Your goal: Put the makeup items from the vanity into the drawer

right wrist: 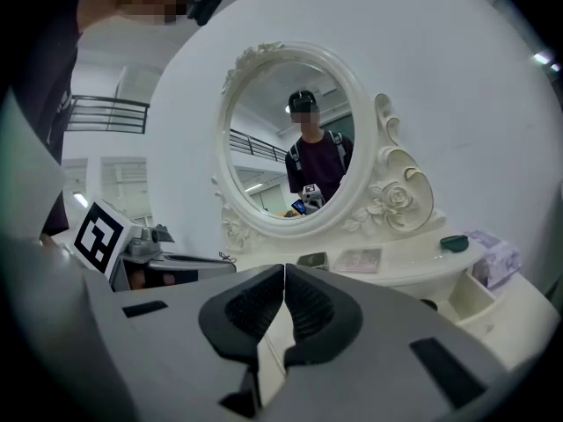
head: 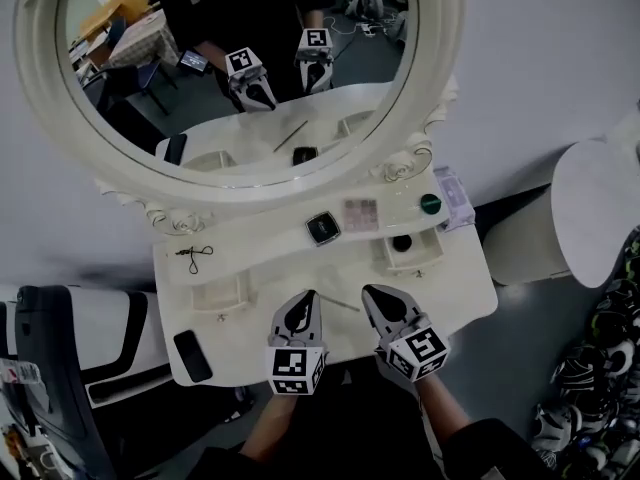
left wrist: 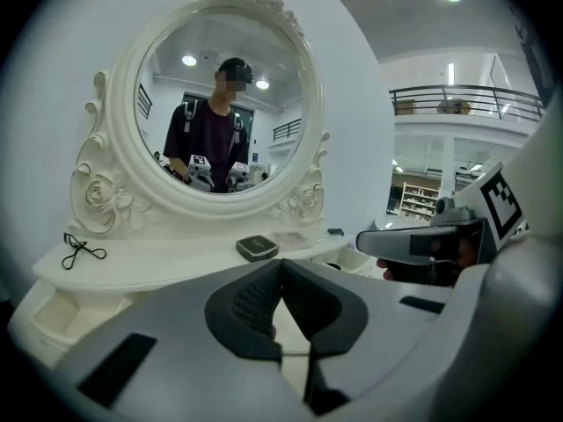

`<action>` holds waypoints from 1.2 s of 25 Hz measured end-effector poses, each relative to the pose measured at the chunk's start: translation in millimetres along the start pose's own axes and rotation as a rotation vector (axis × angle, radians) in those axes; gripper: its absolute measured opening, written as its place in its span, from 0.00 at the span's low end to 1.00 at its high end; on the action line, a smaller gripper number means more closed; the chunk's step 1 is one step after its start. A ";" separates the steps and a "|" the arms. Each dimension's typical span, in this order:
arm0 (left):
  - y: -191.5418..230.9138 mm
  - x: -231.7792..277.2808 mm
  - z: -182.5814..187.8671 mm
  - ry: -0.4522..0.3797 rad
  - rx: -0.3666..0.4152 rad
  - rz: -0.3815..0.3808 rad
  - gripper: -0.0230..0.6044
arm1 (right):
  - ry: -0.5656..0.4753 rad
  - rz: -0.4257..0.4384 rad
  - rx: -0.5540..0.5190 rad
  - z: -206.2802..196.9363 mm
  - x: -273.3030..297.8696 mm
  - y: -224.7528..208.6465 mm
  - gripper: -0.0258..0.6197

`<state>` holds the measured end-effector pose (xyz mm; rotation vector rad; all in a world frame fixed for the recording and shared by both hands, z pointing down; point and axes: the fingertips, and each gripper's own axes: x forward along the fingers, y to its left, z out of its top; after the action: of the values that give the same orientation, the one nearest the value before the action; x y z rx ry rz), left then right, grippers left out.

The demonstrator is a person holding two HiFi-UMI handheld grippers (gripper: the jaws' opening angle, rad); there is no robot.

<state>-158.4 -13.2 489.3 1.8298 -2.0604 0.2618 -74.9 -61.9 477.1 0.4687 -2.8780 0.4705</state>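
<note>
The head camera looks steeply down from high up on the whole vanity [head: 465,303], with the mirror [head: 250,78] on the far side. The camera on the left gripper [head: 308,298] sits low by the near edge and looks across the top at the mirror, close by. The camera on the right gripper [head: 371,295] does the same from just beside it. All three see the mirror and the small dark case [head: 322,228].

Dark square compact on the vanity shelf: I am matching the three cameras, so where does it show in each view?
Head view: dark square compact, centre, on the shelf under the mirror.
Left gripper view: the compact, just left of centre, at the shelf's front edge.
Right gripper view: the compact, small, just right of centre, left of the flat pinkish palette.
Shared landmark: oval white-framed mirror, right behind it.
</note>
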 end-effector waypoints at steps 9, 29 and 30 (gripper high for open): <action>25.9 -23.6 -25.4 0.013 -0.032 -0.008 0.06 | 0.088 0.005 -0.049 -28.9 15.7 34.0 0.08; 38.2 5.0 -67.5 0.094 -0.065 0.045 0.06 | 0.386 0.167 -0.107 -100.7 58.9 26.1 0.08; 39.2 6.0 -69.4 0.097 -0.065 0.047 0.06 | 0.401 0.170 -0.103 -103.6 60.4 25.2 0.08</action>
<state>-187.0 12.9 559.2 1.6979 -2.0237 0.2869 -126.1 -21.0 580.7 0.0963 -2.5445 0.3868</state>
